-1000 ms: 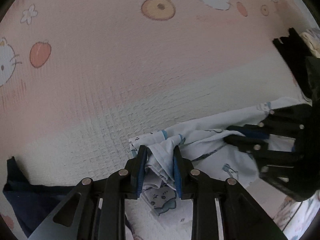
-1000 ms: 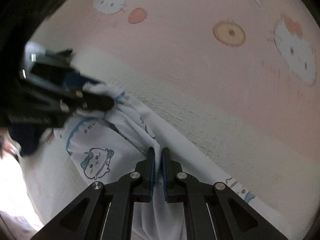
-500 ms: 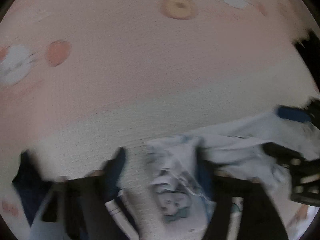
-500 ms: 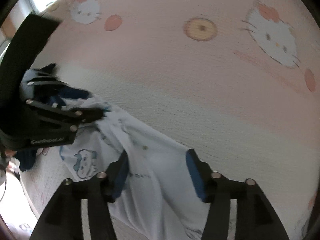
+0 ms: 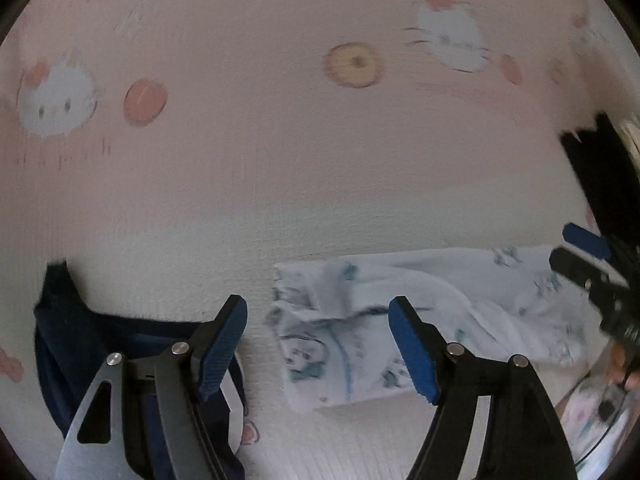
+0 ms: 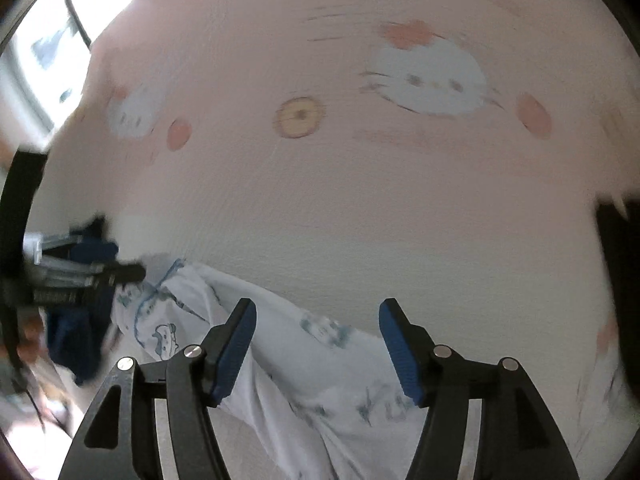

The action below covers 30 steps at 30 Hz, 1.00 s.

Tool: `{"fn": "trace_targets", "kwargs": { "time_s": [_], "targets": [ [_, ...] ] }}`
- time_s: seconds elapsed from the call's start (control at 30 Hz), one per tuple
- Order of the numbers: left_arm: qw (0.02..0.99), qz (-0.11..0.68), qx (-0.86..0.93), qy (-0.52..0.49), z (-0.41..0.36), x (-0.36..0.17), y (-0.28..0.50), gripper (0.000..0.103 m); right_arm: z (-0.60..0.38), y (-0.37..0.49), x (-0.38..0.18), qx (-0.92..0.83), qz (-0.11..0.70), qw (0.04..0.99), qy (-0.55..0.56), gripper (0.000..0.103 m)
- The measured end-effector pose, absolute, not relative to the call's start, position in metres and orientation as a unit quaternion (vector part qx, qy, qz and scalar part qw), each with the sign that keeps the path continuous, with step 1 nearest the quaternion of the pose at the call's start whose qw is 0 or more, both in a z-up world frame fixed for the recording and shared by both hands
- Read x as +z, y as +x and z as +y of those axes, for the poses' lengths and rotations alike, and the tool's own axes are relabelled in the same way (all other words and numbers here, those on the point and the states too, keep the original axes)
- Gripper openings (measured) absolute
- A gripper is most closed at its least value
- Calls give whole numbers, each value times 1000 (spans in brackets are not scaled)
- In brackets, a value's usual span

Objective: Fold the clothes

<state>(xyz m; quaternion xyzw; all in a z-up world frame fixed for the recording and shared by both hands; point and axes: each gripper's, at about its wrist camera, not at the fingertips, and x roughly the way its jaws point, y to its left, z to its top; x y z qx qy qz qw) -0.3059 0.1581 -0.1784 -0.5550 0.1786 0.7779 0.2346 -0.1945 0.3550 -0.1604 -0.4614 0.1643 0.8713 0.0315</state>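
Left gripper released, jaws wide apart, nothing pinched; the blue pads hang clear above the cloth. Right gripper also released and its jaws are opening, garment under the gap but not pressed by either pad. White printed garment lies on the pink-and-white cartoon-cat bedspread, bunched and creased at its left end, stretching across towards the right gripper, which shows at the right edge of the left wrist view. In the right wrist view the same garment runs diagonally from the left gripper down past the right pads. Dark navy garment lies just beside the left gripper's left finger. Both views motion-blurred.
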Motion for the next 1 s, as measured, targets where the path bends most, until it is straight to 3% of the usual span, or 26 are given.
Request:
{"fn": "trace_targets", "kwargs": {
  "time_s": [0.13,0.3,0.5,0.67,0.83,1.0],
  "targets": [
    [264,226,779,-522,176,-173,-283,72,364,-181,-146,872,186,41,-451,64],
    [293,247,774,-504,187,-175,-257,72,361,-163,-118,877,139,49,-457,70],
    [328,289,774,-459,190,-172,-221,72,339,-143,-112,874,31,53,-482,70],
    [336,387,778,-362,201,-167,-185,72,323,-119,-111,871,-65,41,-485,70],
    [348,484,749,-289,219,-185,-164,72,304,-104,-123,835,-214,16,-507,70],
    [367,542,715,-245,232,-201,-144,72,293,-94,-139,810,-281,-12,-514,70]
  ]
}}
